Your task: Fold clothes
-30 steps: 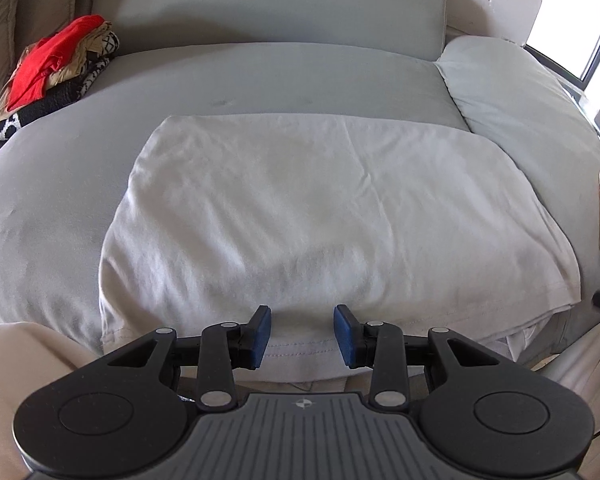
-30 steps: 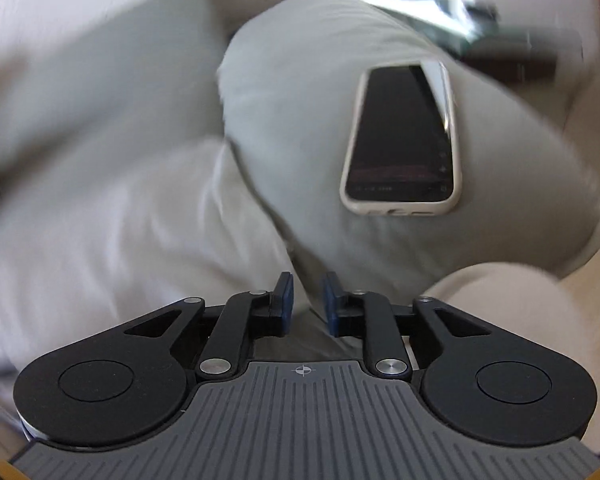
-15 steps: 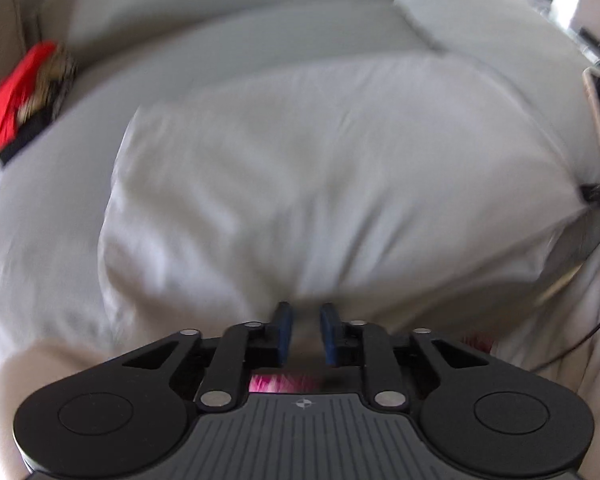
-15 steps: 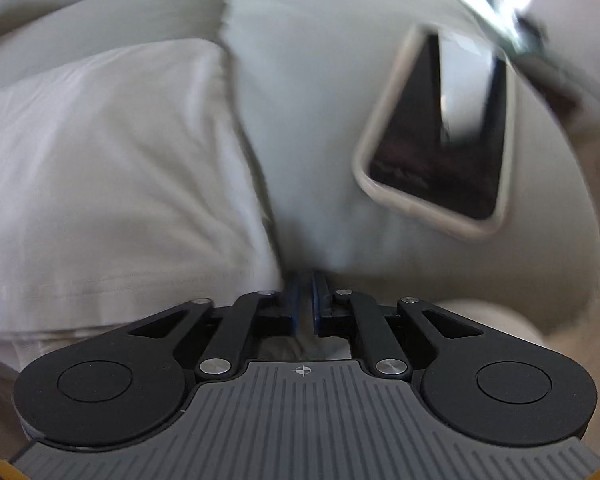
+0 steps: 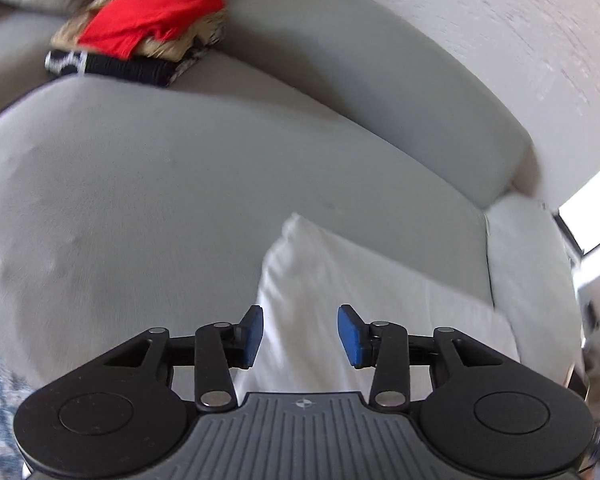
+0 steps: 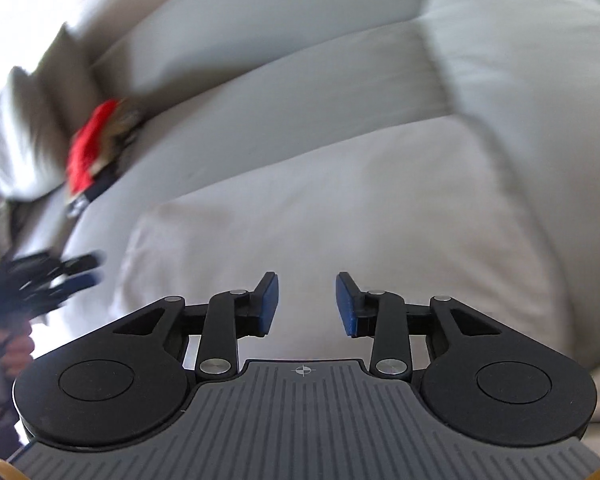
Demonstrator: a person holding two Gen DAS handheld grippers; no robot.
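The white garment (image 6: 340, 216) lies folded on the sofa (image 5: 140, 200), both grippers' fingers apart and empty, stacking seemingly left.

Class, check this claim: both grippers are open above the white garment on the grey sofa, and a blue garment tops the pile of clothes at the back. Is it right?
Not quite: the top garment on the pile is red, as the left wrist view shows. Both the left gripper and right gripper are open above the white garment on the grey sofa.

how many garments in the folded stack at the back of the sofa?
3 that show: a red one on top, a tan one under it, a black-and-white one at the bottom. Blurred, so more may be hidden.
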